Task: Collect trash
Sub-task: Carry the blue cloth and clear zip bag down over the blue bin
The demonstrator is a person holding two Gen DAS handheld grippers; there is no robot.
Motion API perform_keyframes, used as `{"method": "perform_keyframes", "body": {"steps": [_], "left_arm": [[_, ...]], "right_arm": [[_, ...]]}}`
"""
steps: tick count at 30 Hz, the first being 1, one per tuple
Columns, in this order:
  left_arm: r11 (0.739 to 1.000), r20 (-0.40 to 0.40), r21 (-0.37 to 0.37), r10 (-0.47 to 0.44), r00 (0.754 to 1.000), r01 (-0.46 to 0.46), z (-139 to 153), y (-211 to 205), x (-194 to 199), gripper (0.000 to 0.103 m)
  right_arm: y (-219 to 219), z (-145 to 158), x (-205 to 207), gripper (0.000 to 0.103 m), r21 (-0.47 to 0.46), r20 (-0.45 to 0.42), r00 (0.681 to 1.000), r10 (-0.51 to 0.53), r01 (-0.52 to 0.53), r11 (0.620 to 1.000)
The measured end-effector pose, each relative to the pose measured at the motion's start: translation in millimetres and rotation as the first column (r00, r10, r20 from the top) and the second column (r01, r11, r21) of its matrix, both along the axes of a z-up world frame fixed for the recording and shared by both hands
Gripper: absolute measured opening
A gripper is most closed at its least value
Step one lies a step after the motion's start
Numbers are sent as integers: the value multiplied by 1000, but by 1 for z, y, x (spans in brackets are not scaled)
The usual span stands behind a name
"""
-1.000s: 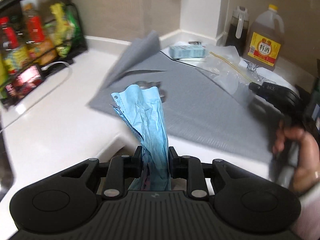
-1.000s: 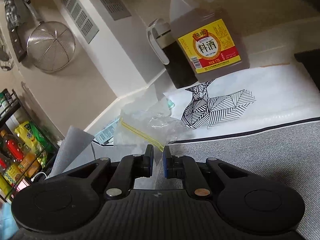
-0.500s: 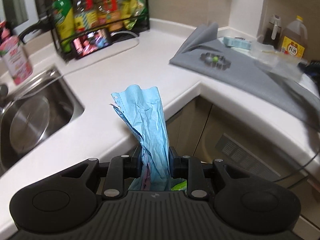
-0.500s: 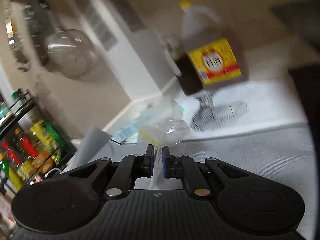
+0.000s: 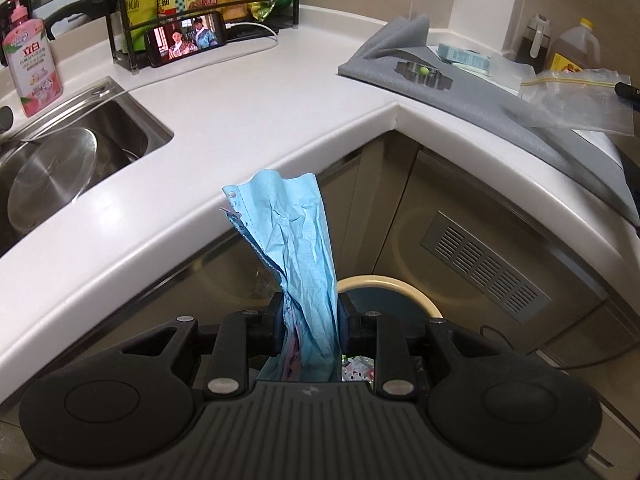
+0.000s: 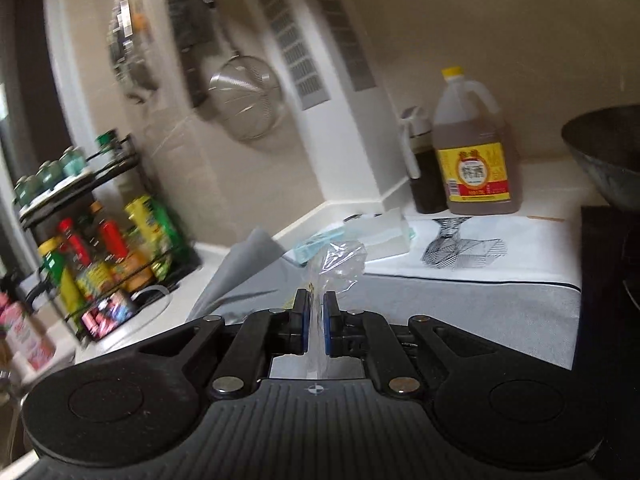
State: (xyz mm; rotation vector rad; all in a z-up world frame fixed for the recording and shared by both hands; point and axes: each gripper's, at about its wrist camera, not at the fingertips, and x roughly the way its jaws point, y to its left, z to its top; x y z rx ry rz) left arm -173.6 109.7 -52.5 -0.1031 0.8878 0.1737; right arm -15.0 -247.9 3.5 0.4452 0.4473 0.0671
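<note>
Left gripper (image 5: 311, 326), tilted downward, clamps blue paper (image 5: 296, 248) above a bin (image 5: 416, 294); right gripper (image 6: 316, 322), nearly level, pinches a clear plastic bag (image 6: 338, 262).

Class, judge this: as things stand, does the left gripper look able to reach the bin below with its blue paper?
Probably yes. The left gripper, shut on the blue paper, hangs off the counter edge just over the bin's cream rim; nothing lies between.
</note>
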Motion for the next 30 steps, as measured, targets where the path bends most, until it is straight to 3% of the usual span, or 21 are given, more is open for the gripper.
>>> {"method": "perform_keyframes", "body": {"steps": [13,17,24,30], "left_arm": [[998,-24,-17,-68,997,68,-19,-8,-11,28],[996,-37,-23,-84,996,83,-28,-13,-8,28],[995,-108,-28,-102,989,99,-56,-18,2,28],[992,-164,-29,-130,978,126,-77,-21,15,28]], "right_arm": [[56,-3,-89,8,-2,-57,983,174,-175,985],[82,-25,-92,8,-35,-124,968,219,-225,974],[120,-74,-85,8,-15,-260,922,289,-303,953],[138,-102,-85,8,3,-324,890,321,-339,941]]}}
